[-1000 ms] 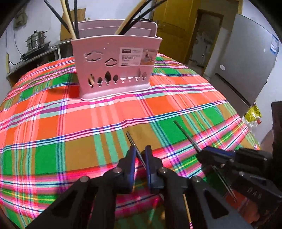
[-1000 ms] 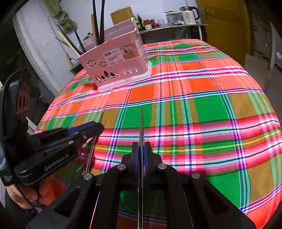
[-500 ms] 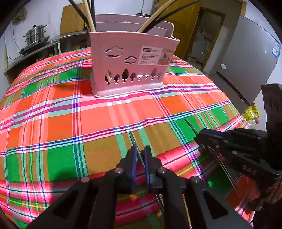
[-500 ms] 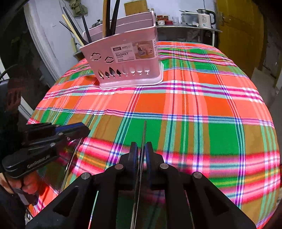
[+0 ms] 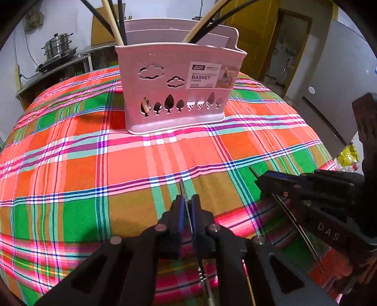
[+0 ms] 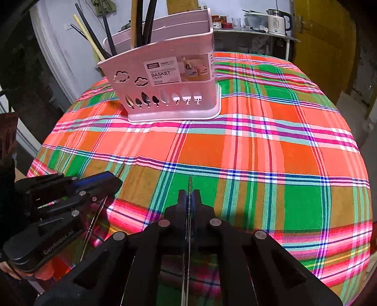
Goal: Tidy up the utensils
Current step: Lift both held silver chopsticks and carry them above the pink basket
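Note:
A pink utensil basket (image 5: 179, 87) (image 6: 165, 80) stands upright on the far part of the plaid tablecloth, with several dark and pale chopsticks leaning in it. My left gripper (image 5: 187, 200) is shut on a thin metal chopstick (image 5: 182, 186) whose tip sticks out ahead of the pads. The right gripper (image 6: 189, 195) is likewise shut on a second metal chopstick (image 6: 189, 182). In each wrist view the other gripper shows at the side, holding its stick above the cloth: the right gripper (image 5: 261, 180), the left gripper (image 6: 116, 182).
The round table's plaid cloth (image 5: 70, 169) lies between the grippers and the basket. A counter with steel pots (image 5: 56, 50) is at the back left, a grey fridge (image 5: 329, 70) at the right, a kettle (image 6: 278, 22) on a far shelf.
Both grippers came closer to the basket, which now looms larger. The right gripper swung toward it across the table. Less of each chopstick tip shows ahead of the pads.

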The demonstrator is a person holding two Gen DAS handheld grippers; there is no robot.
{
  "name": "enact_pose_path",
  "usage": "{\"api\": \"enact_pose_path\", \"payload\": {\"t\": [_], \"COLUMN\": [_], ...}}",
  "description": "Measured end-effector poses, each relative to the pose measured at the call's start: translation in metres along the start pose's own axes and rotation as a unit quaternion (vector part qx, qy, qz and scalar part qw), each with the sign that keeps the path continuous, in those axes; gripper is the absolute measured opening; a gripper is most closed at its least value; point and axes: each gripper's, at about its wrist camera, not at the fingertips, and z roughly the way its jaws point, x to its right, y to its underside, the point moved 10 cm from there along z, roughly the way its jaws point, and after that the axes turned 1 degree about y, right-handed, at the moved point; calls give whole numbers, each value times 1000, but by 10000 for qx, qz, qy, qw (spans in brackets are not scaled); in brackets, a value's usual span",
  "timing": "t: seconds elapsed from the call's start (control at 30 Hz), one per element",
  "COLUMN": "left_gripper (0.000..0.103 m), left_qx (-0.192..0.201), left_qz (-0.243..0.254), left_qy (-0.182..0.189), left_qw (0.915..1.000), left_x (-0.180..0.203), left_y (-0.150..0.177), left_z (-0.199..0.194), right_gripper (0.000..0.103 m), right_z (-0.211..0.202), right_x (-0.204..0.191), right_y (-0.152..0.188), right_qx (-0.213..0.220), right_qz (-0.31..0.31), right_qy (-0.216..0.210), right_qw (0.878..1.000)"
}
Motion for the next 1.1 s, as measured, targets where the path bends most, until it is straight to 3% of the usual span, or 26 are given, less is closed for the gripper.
{"api": "enact_pose_path", "payload": {"t": [0.37,0.77,1.1], "left_gripper": [5,5,5], "left_qx": [489,1281,1381], "left_qz": [33,206,217], "left_qy": [221,322,348], "left_qw": [9986,9910,9896], "left_x": [3,6,9], "left_y": [-35,-79,-77], "left_z": [-45,-115,-125], "right_gripper": [4,4,4], "right_z": [-42,-105,-132], "right_x": [-7,-20,-26], "right_y": [-30,-66,-72], "right_qx": [624,1491,1879], "right_qz": [26,-29,-53], "right_qy": [-180,-262,-291], "right_qw": [9979,9885,9817]}}
